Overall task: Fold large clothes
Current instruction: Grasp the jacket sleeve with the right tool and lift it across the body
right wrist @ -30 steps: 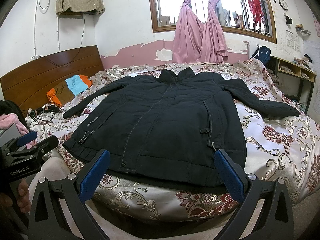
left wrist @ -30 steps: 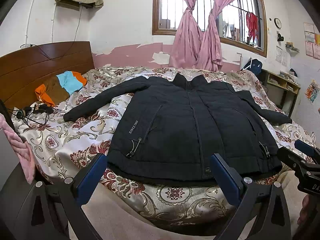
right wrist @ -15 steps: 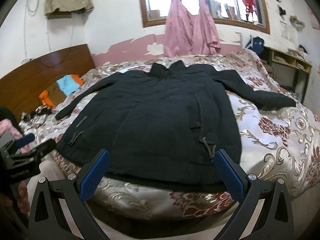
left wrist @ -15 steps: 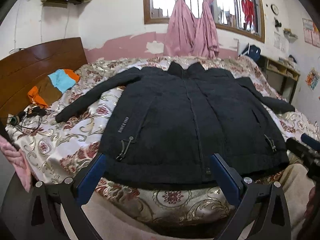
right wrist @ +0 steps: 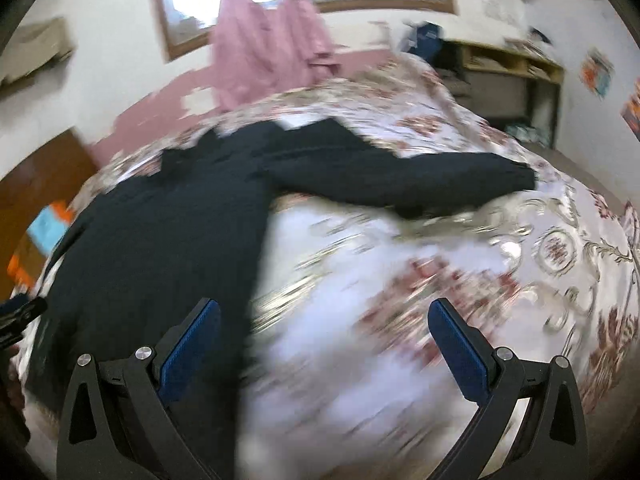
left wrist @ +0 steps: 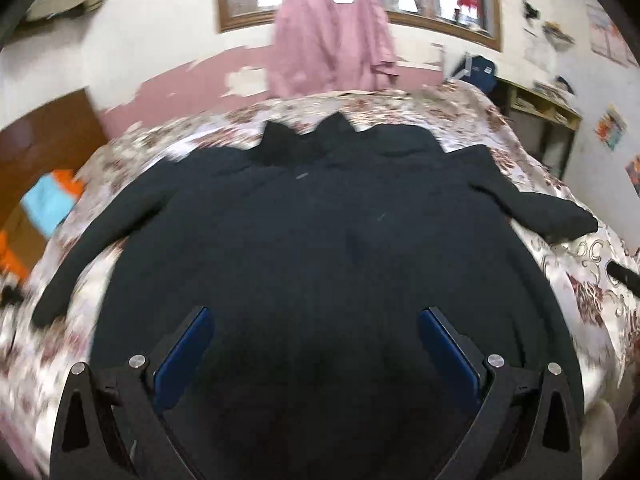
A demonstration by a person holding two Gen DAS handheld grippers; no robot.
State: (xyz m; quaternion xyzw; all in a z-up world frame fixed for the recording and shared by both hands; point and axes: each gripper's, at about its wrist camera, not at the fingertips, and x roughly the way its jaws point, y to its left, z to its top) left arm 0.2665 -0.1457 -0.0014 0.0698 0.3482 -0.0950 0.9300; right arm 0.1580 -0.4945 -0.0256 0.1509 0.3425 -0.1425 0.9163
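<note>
A large black jacket [left wrist: 320, 248] lies flat, front up, on the floral bedspread [left wrist: 576, 280], collar toward the window and both sleeves spread out. My left gripper [left wrist: 316, 336] is open low over the jacket's lower middle, nothing between its blue pads [left wrist: 186, 344]. In the right wrist view the jacket [right wrist: 160, 240] fills the left half and its right sleeve [right wrist: 400, 176] stretches across the bedspread [right wrist: 440, 280]. My right gripper [right wrist: 324, 332] is open over the bedspread, its left pad [right wrist: 188, 344] at the jacket's side edge. Both views are blurred by motion.
A wooden headboard [left wrist: 44, 136] with blue and orange clothes [left wrist: 48, 200] is at the left. Pink curtains [left wrist: 332, 28] hang at the window behind the bed. A shelf unit [right wrist: 508, 76] stands at the right wall. The other gripper's tip [right wrist: 20, 312] shows at the left edge.
Both grippers have moved forward and down close over the bed. The left now hangs over the jacket's body, the right has swung toward the jacket's right side and sleeve.
</note>
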